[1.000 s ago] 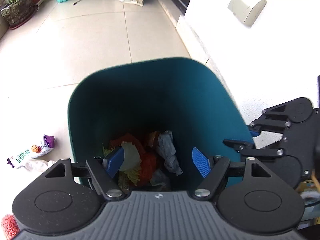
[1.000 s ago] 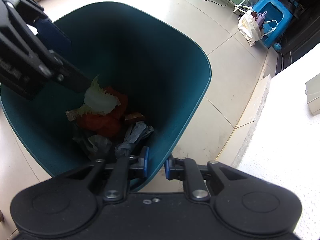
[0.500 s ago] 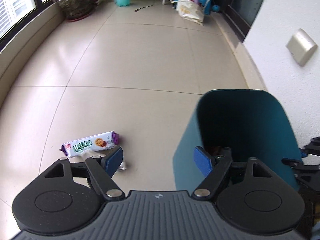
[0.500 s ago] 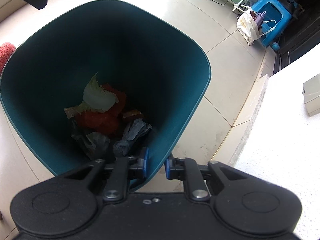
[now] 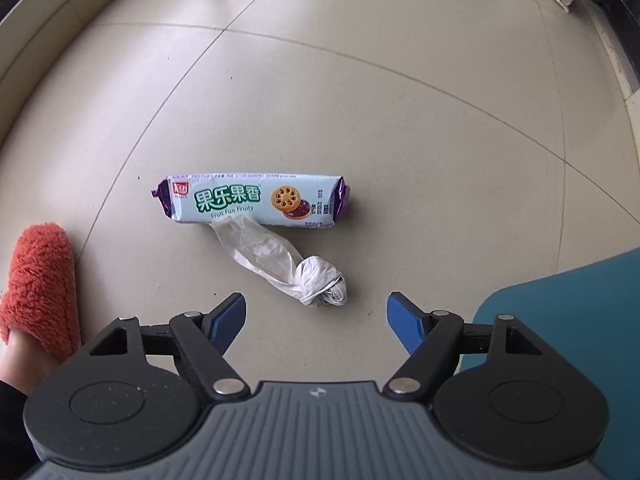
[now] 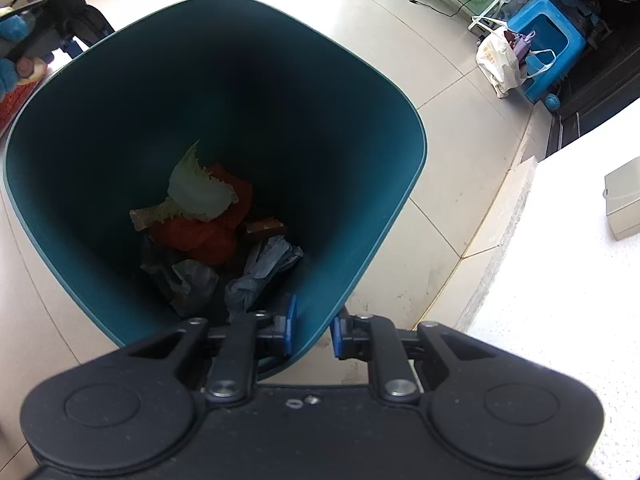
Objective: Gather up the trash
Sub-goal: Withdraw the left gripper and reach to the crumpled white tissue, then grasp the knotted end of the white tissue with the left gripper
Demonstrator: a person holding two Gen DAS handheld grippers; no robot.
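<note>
A biscuit packet [image 5: 252,202] with purple ends lies on the floor tiles. A knotted white plastic bag [image 5: 284,262] lies just in front of it, touching it. My left gripper [image 5: 316,318] is open and empty, hovering just short of the bag's knot. My right gripper [image 6: 313,328] is shut on the near rim of the teal bin [image 6: 384,92], one finger inside and one outside. The bin holds a lettuce leaf [image 6: 198,190], orange wrapping [image 6: 200,236] and grey bags [image 6: 264,270]. The bin's edge also shows in the left wrist view [image 5: 576,300].
An orange fluffy slipper [image 5: 40,284] on a foot is at the left. A white wall [image 6: 560,300] with a box fitting stands right of the bin. A blue stool [image 6: 548,46] and a white bag [image 6: 500,60] stand far back.
My left gripper has left the bin, swung left and down to the floor, and now faces the biscuit packet and white bag. The right gripper has kept its hold on the rim.
</note>
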